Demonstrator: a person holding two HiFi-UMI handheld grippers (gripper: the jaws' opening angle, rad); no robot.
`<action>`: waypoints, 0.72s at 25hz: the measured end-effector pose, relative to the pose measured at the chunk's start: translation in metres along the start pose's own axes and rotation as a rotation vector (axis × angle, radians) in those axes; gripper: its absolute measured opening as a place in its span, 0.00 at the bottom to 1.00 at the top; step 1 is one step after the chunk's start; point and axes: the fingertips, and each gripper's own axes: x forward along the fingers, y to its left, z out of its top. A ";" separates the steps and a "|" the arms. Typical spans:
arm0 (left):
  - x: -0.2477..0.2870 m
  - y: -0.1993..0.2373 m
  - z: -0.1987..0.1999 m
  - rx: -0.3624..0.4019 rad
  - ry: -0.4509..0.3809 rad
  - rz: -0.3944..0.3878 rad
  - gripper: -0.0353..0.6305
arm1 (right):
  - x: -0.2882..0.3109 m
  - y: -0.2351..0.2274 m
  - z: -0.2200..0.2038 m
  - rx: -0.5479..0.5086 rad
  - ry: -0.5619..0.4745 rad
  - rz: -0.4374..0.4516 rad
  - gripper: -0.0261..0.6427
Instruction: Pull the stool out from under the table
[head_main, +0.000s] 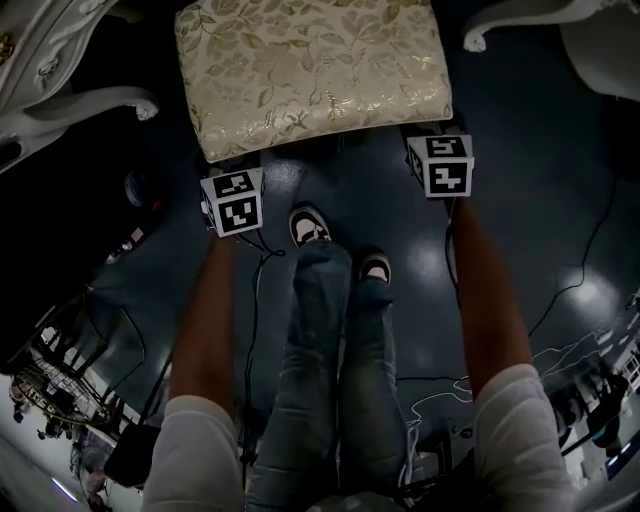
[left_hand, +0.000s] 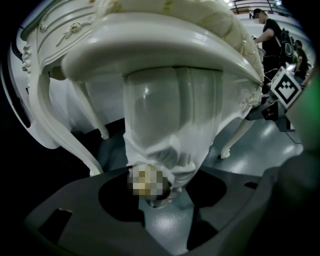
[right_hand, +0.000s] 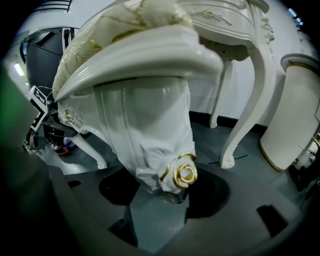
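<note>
The stool has a gold-leaf cushion and a white carved frame, and stands on the dark floor between the white table's legs. My left gripper is at its front left corner and my right gripper at its front right corner. In the left gripper view, a front leg of the stool comes down between the left gripper's dark jaws. In the right gripper view, the other front leg, with a gold rosette, sits between the right gripper's jaws. Both pairs of jaws stand wide around the thick legs.
The white ornate table rises behind the stool, its curved legs on either side. My shoes stand just in front of the stool. Cables trail over the floor. People stand far off. A white, gold-edged piece stands at right.
</note>
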 end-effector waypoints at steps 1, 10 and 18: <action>0.000 0.000 0.000 0.000 0.001 -0.001 0.44 | -0.001 0.000 0.000 0.000 0.002 -0.001 0.43; 0.000 0.004 0.001 -0.020 -0.029 0.013 0.44 | -0.002 0.003 -0.003 0.003 0.029 -0.004 0.43; -0.006 0.002 0.001 -0.047 -0.001 0.019 0.44 | -0.003 0.002 -0.006 -0.007 0.044 0.009 0.43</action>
